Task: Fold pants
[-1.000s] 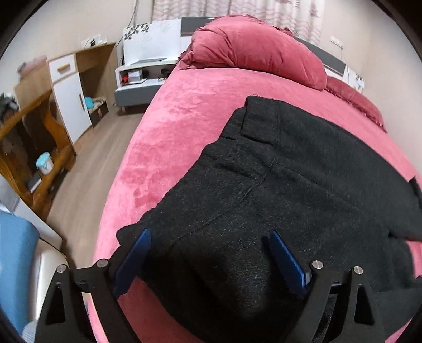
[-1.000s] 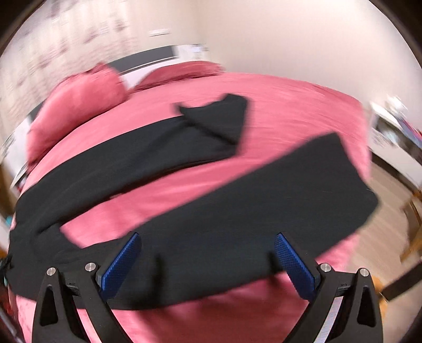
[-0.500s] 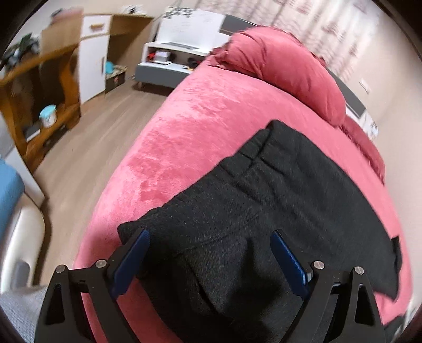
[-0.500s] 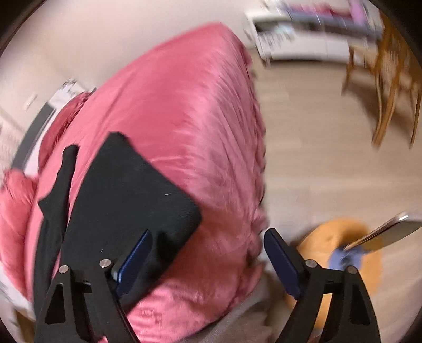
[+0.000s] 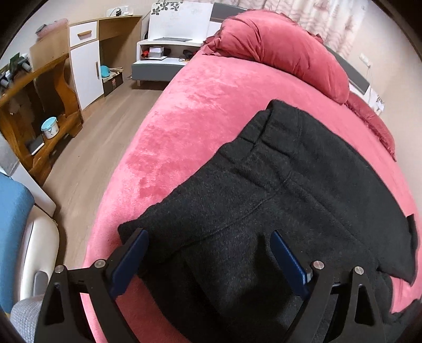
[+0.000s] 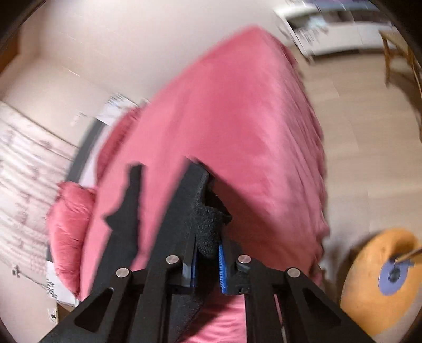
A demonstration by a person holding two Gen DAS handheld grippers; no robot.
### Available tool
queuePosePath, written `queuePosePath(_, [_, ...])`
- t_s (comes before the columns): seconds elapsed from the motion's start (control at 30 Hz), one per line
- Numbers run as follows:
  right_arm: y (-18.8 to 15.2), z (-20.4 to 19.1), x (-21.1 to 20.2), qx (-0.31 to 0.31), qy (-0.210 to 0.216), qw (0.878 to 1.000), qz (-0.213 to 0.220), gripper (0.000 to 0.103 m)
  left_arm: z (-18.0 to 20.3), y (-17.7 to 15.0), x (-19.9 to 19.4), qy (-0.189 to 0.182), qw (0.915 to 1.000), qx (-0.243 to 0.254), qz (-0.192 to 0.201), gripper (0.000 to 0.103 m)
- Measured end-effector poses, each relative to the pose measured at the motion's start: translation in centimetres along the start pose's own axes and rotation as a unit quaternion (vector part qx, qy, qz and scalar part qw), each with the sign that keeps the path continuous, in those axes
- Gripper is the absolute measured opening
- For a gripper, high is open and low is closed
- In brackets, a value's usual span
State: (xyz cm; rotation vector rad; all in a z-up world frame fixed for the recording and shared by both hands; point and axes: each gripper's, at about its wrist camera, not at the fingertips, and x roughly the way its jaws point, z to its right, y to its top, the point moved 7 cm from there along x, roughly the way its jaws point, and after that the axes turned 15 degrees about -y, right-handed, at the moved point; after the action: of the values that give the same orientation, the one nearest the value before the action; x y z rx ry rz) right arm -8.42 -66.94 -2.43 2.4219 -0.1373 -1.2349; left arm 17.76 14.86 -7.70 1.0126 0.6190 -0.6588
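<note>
R gripper [image 6: 207, 246] is clamped on a bunched fold of the black pants [image 5: 277, 200], cloth pinched betw. its blue pads. L gripper [image 5: 208, 253] hangs w/ jaws wide apart over the waist end, gripping nothing. Pants lie flat across the pink bed [image 5: 190, 105], red pillow [image 5: 279, 50] beyond.

I saw charcoal-black knitted pants [image 5: 290, 190] lying on a plush pink bedspread [image 5: 190, 110], under a deeper red velvet pillow [image 5: 284, 50]. My black-framed grippers wore blue pads [image 5: 129, 258]. Off to the sides I noted a white board with dark flower prints [image 5: 179, 21] and a round orange cushion [image 6: 369, 277].
</note>
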Motion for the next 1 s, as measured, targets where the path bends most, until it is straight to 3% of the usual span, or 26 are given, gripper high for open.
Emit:
queuePosePath(0.13, [1.4, -0.5, -5.3, 0.025, 0.03, 0.998, 0.047, 0.01, -1.2, -0.5, -1.4, -0.019, 0.9989, -0.039, 0.017, 0.094])
queuePosePath(0.23, [1.2, 0.5, -7.2, 0.053, 0.045, 0.997, 0.038, 0.009, -2.8, -1.7, -1.5, -0.029, 0.9957, -0.088, 0.003, 0.098])
queuePosePath(0.3, [1.0, 1.1, -7.4, 0.051, 0.04, 0.997, 0.032, 0.009, -4.2, -3.1, -0.9, -0.054, 0.9885, -0.14, -0.015, 0.097])
queuePosePath(0.37, [0.8, 1.4, -7.0, 0.056, 0.033, 0.998, 0.021, 0.009, -4.5, -3.3, -1.1, -0.071, 0.9855, -0.154, -0.006, 0.095])
queuePosePath(0.5, [0.3, 1.2, -5.4, 0.086, 0.048, 0.995, -0.005, 0.009, -4.2, -3.2, -1.3, -0.132, 0.9719, -0.195, -0.01, 0.062])
queuePosePath(0.57, [0.4, 0.4, -5.1, 0.079, 0.051, 0.996, -0.003, 0.009, -4.4, -3.2, -1.3, -0.143, 0.9675, -0.208, -0.013, 0.057])
queuePosePath(0.63, [0.6, -0.4, -5.0, 0.077, 0.056, 0.995, -0.001, 0.009, -4.7, -3.4, -1.3, -0.16, 0.9622, -0.22, -0.019, 0.043])
queuePosePath(0.67, [0.7, -0.7, -4.9, 0.076, 0.057, 0.995, -0.001, 0.009, -4.6, -3.4, -1.2, -0.165, 0.9611, -0.22, -0.027, 0.031])
queuePosePath(0.8, [1.3, -2.2, -4.2, 0.057, 0.037, 0.998, -0.007, 0.009, -2.5, -2.4, -2.2, -0.135, 0.9724, -0.186, -0.04, 0.01])
queuePosePath(0.93, [2.6, -5.6, -3.0, 0.063, 0.041, 0.996, -0.042, 0.009, -0.5, 0.9, -3.8, -0.174, 0.9616, -0.21, -0.033, 0.009])
queuePosePath(1.0, [3.9, -9.3, -3.1, 0.056, 0.059, 0.995, -0.053, 0.009, 0.5, 3.2, -4.9, -0.195, 0.9569, -0.213, -0.026, 0.008])
